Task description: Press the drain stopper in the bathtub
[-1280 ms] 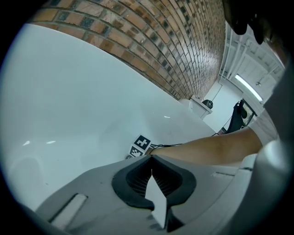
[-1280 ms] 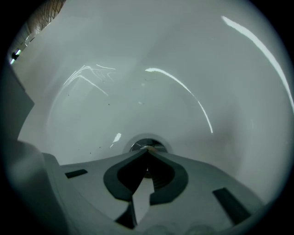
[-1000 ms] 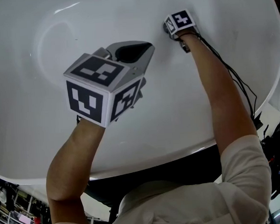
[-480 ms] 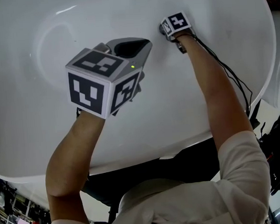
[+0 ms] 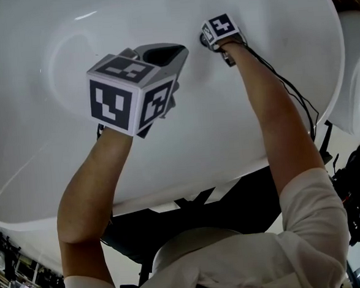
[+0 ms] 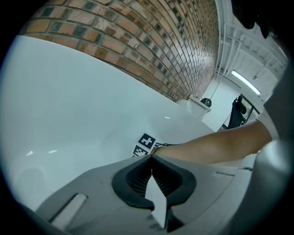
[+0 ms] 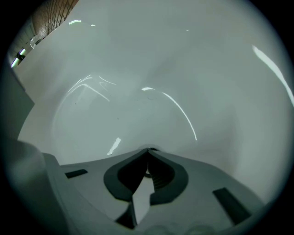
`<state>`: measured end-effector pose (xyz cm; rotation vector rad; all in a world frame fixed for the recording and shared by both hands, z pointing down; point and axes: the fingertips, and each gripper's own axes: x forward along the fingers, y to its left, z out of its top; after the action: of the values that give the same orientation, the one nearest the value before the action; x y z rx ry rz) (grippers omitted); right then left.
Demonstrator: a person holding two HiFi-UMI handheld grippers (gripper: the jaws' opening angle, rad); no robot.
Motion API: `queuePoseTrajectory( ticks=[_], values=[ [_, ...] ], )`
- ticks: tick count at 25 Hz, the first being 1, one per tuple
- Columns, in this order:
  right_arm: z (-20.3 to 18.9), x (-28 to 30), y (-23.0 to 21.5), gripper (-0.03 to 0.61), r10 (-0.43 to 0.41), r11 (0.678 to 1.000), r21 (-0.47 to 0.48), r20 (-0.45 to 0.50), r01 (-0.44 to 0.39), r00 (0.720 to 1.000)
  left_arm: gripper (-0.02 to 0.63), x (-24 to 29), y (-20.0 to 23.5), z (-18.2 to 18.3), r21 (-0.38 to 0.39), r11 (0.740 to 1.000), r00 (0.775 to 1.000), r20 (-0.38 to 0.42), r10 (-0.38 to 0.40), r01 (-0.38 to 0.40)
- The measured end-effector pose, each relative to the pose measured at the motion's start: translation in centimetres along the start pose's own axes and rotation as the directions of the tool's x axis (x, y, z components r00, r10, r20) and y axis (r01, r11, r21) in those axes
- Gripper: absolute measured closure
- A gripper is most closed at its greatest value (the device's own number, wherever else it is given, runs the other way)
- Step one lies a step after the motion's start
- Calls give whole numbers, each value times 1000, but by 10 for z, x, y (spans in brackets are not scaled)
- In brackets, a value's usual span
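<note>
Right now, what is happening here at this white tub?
A person leans over a white bathtub with a claw in each hand. The right claw, shut, reaches down to the tub floor, its tip at a small dark spot, probably the drain stopper. The left claw, shut and empty, hovers higher, touching nothing.

Closed right gripper (image 7: 148, 153) inside white bathtub (image 7: 138, 69)

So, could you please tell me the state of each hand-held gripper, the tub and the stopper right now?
Bathtub: no water showing.
Left hand-held gripper: shut, empty, held above the bathtub floor.
Right hand-held gripper: shut, empty, tips down at the bathtub floor.
Drain stopper: not clearly visible, so up or down cannot be told.
</note>
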<state>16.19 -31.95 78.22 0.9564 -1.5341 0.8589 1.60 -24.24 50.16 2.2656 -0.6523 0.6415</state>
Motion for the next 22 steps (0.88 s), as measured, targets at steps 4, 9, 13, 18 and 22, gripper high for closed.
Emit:
queuePoseTrajectory(
  ticks=[4, 9, 13, 18, 22],
  values=[
    [12, -25, 5, 561, 3, 1000, 8, 31, -4, 1000, 607, -8, -4, 7, 21, 1000, 1000, 8, 3, -4],
    [21, -48, 9, 561, 2, 1000, 2, 62, -2, 998, 607, -12, -1, 10, 11, 1000, 1000, 17, 11, -12],
    [30, -71, 7, 561, -8, 1000, -25, 84, 10, 996, 607, -20, 6, 26, -51, 998, 997, 76, 30, -26],
    [44, -107, 2, 561, -37, 999, -31, 127, 41, 991, 607, -40, 9, 44, -61, 994, 987, 127, 100, -93],
    [51, -135, 0, 561, -54, 998, -36, 161, 61, 985, 584, -55, 0, 56, -53, 991, 979, 159, 130, -123]
  ],
)
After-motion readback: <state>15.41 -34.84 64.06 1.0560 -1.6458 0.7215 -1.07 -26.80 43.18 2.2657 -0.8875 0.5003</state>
